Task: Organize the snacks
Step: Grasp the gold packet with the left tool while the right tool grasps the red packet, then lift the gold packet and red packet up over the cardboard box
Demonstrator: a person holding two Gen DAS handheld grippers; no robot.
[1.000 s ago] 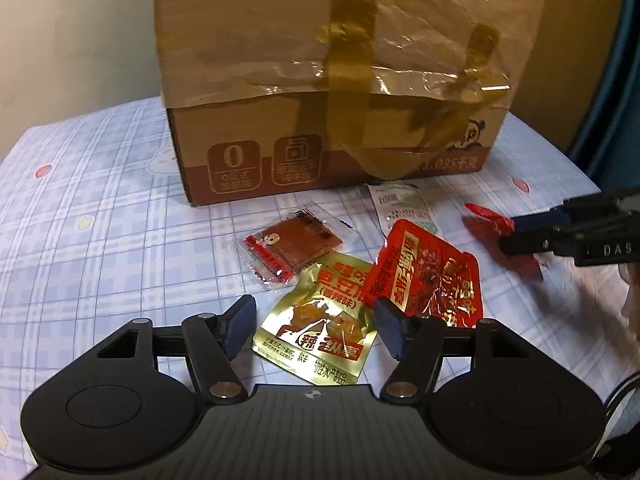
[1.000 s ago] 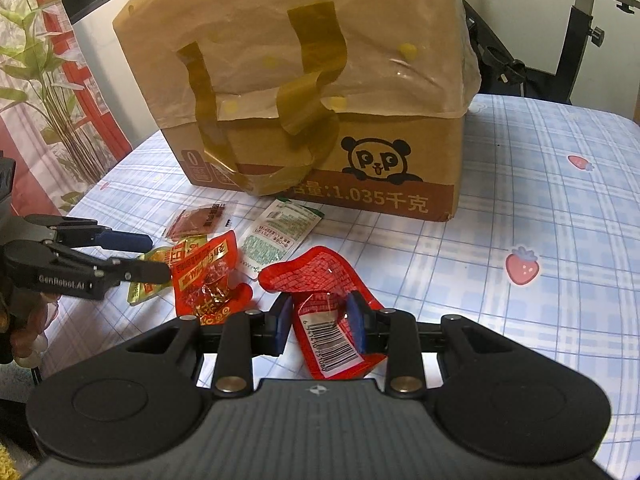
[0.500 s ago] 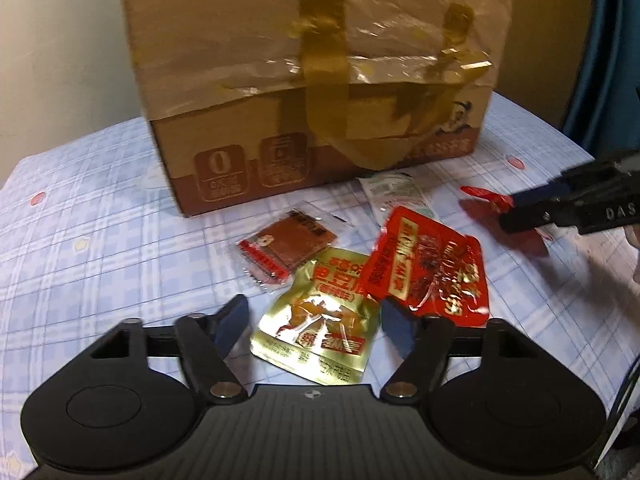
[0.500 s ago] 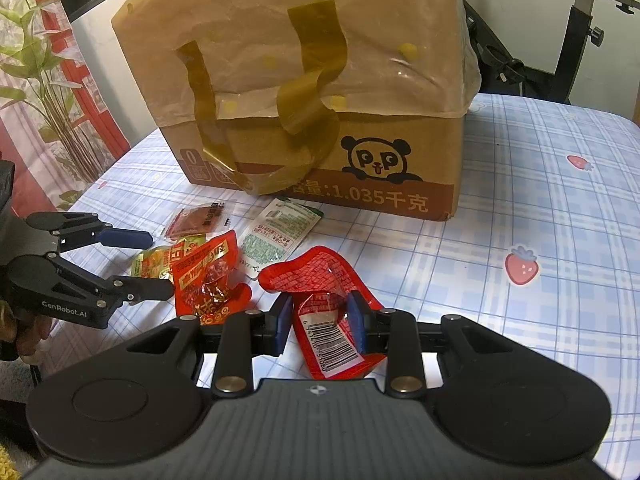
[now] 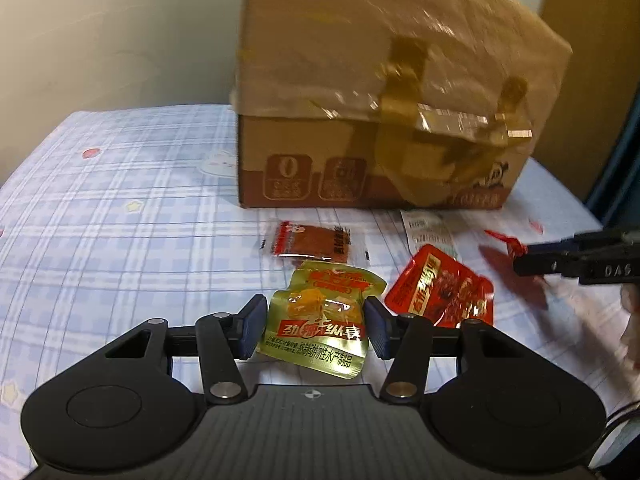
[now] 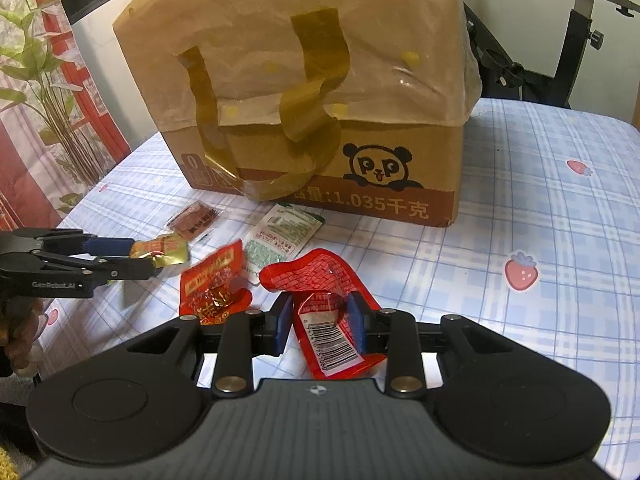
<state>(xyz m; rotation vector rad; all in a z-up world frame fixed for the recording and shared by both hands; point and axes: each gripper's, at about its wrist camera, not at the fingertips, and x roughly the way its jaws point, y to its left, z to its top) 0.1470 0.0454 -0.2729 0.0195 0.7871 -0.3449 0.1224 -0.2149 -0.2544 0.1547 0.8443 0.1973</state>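
A gold snack packet [image 5: 320, 308] sits between the pads of my left gripper [image 5: 314, 330]. The jaws are closing and both pads press on its crumpled sides. In the right wrist view the left gripper [image 6: 138, 256] has the gold packet [image 6: 168, 249] at its tips, low over the cloth. My right gripper [image 6: 318, 326] is shut on a red packet with a barcode [image 6: 316, 276]. From the left wrist, the right gripper [image 5: 524, 258] shows at the right edge with that red packet [image 5: 508, 280] blurred. The taped cardboard box [image 6: 320, 80] stands behind.
On the blue checked tablecloth [image 5: 120, 220] lie a red printed packet [image 5: 440, 292], a clear packet with brown contents [image 5: 312, 240] and a white-green sachet [image 6: 280, 236]. A plant [image 6: 40, 80] stands beyond the left edge, a black stand [image 6: 580, 40] behind the table.
My left gripper has moved in over the gold packet and narrowed its jaws onto it; the packet has bent between the pads. The right gripper keeps still with the red packet.
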